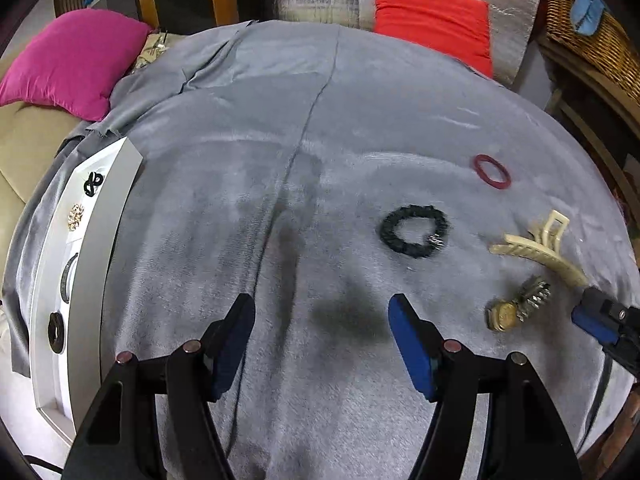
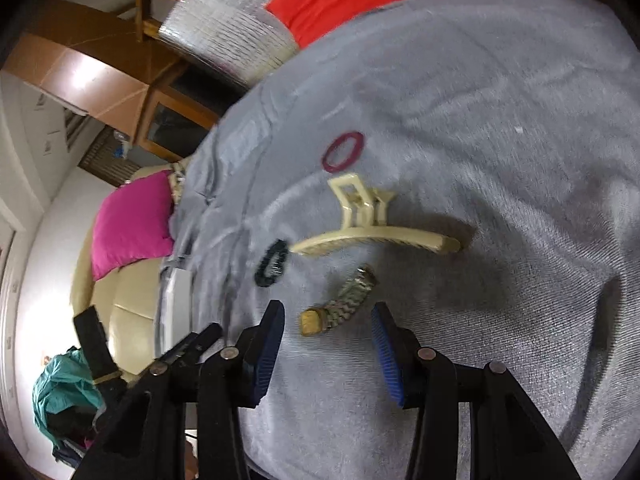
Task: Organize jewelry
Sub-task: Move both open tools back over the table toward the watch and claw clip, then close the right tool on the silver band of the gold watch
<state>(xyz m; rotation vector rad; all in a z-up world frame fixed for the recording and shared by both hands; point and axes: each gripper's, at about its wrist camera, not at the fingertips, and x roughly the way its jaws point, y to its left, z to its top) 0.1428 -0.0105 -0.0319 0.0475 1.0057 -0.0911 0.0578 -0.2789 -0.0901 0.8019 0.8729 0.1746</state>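
1. On the grey velvety cloth (image 1: 320,128) lie a gold watch (image 2: 332,312) with a ridged metal band, a cream claw clip (image 2: 368,220), a black scrunchie (image 1: 414,231) and a red ring band (image 1: 492,171).
2. Right gripper (image 2: 328,354) stands spread before the watch; left gripper (image 1: 322,344) is spread, empty.
3. A white tray (image 1: 120,208), cut off at the left edge, holds small blurred pieces.
4. Pink cushion (image 1: 72,60) behind.

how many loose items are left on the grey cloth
4: red ring farthest, black scrunchie in the middle, cream claw clip right of it, gold watch nearest the tools.

Both tongs, left (image 1: 322,316) and right (image 2: 328,330), gape empty.
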